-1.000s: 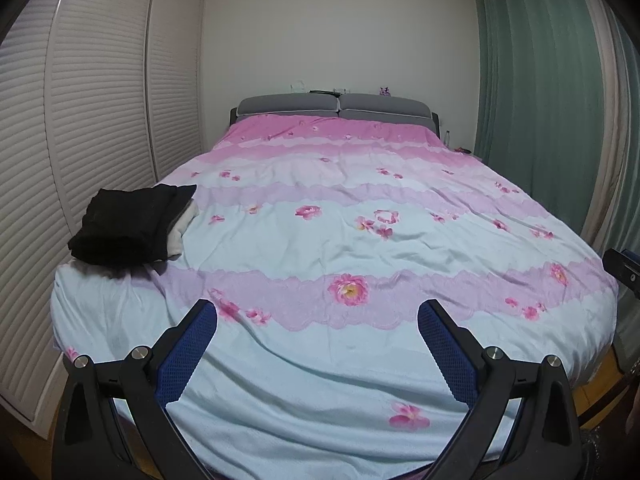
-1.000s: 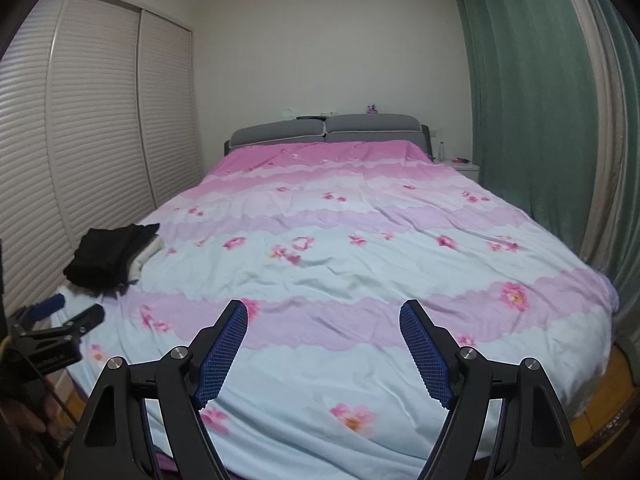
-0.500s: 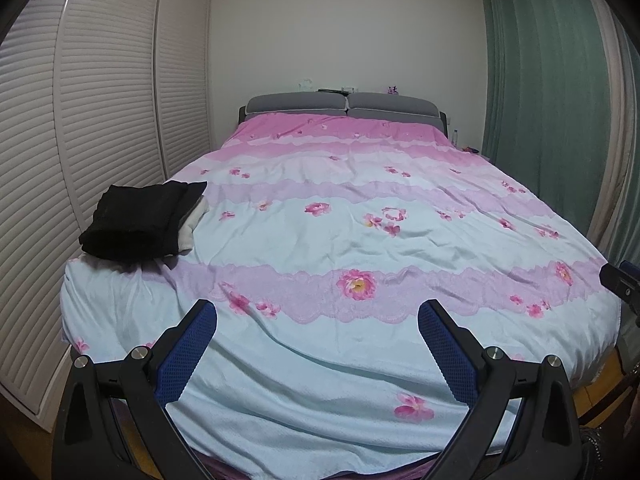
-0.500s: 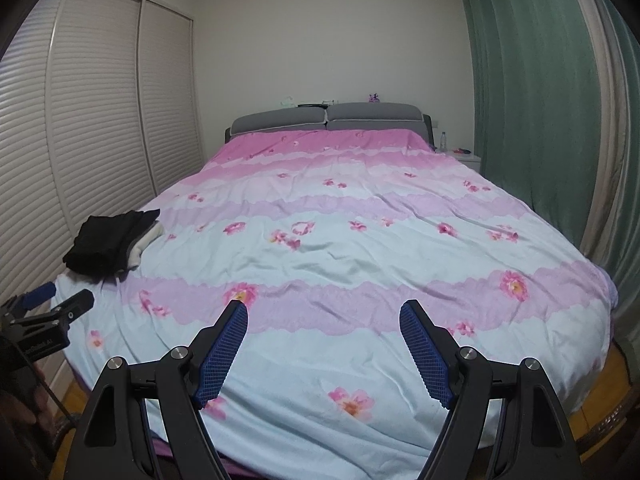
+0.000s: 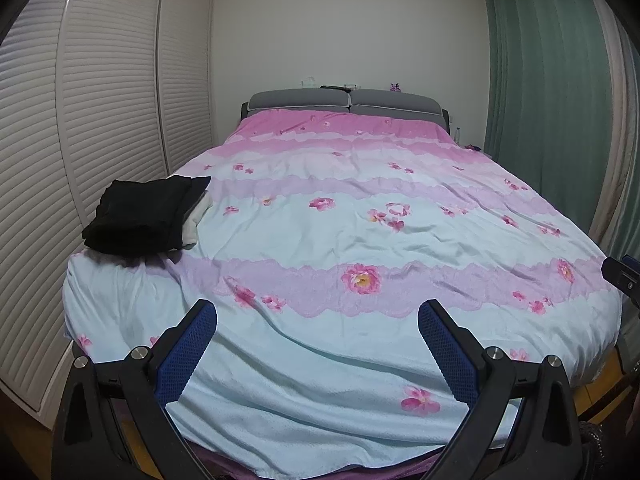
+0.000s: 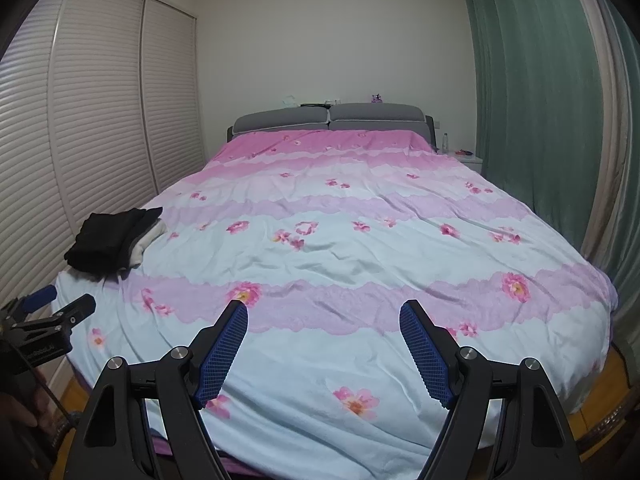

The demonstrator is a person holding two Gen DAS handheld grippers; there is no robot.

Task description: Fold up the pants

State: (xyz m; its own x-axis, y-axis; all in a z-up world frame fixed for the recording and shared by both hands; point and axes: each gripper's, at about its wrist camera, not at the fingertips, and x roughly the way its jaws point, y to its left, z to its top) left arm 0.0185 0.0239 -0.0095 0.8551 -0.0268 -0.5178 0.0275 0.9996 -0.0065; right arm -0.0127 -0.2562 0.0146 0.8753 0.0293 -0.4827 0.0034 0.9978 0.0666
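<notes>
Both tools spread wide, nothing between the pads; pants stacked at left edge of bed.

Left tool (image 5: pixel 318 330) and right tool (image 6: pixel 324 330) hover above the bed (image 5: pixel 360 360). Black pants (image 5: pixel 146 214) look soft, light, limp; best gripped along an outer edge of the top layer.

A floral-quilted bed (image 5: pixel 360 240) fills the room between louvred wardrobe doors (image 5: pixel 100 120) and green curtains (image 5: pixel 540 80); the floor looks wooden.

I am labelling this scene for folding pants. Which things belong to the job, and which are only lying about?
Belongs to the job:
- folded black fabric pile
- pale folded cloth under it
- flowered pink and blue bedcover

Only lying about:
- green curtain
- grey padded headboard
- small clear bottle
</notes>
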